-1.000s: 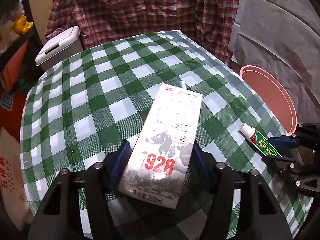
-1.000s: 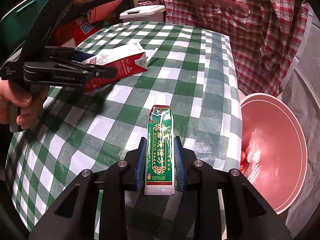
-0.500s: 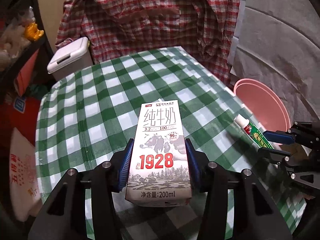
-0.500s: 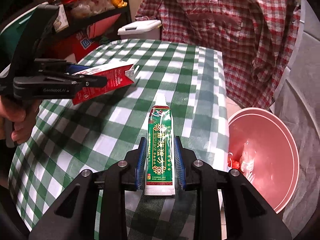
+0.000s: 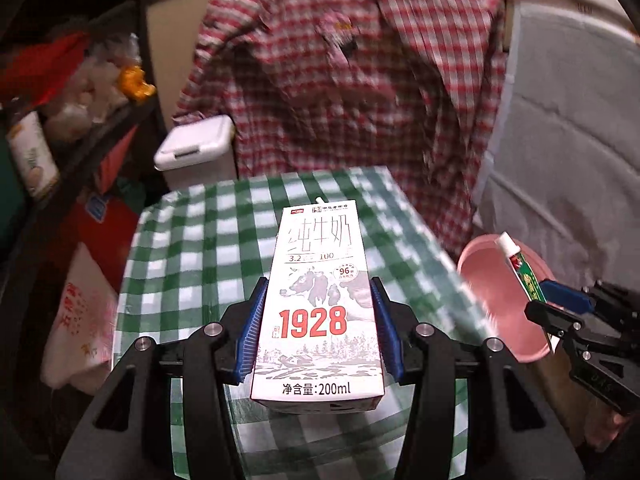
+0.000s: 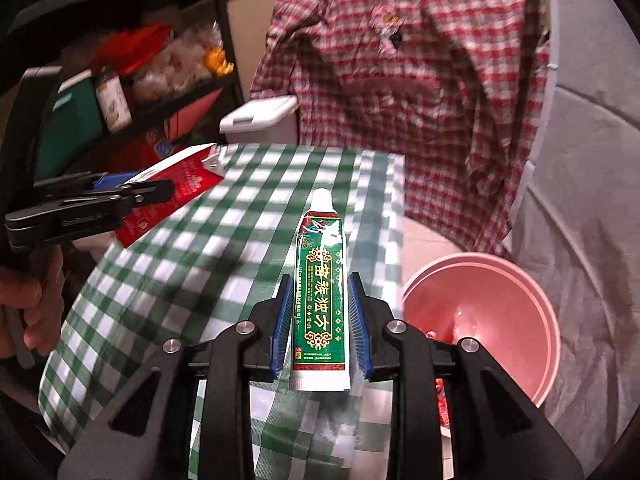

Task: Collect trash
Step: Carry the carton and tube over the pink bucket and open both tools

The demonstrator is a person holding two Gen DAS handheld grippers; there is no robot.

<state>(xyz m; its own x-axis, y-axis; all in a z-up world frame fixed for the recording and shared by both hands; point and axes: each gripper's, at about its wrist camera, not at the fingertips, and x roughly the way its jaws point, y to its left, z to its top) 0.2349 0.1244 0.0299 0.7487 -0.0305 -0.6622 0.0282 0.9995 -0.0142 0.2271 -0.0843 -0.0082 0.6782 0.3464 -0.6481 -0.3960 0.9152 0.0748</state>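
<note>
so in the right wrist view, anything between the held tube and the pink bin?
Only a strip of the checked tablecloth and bare floor separate the tube in the right gripper from the pink bin; right wrist view shows it.

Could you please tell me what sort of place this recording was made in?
Probably a lived-in home room: a checked tablecloth, a plaid shirt hanging behind it, cluttered shelves and a pink bin.

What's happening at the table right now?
A person is clearing trash with two handheld grippers. The left gripper is clamped on a 1928 milk carton, and the right gripper on a green toothpaste tube. Both are held above the green checked tablecloth, beside the pink bin.
</note>
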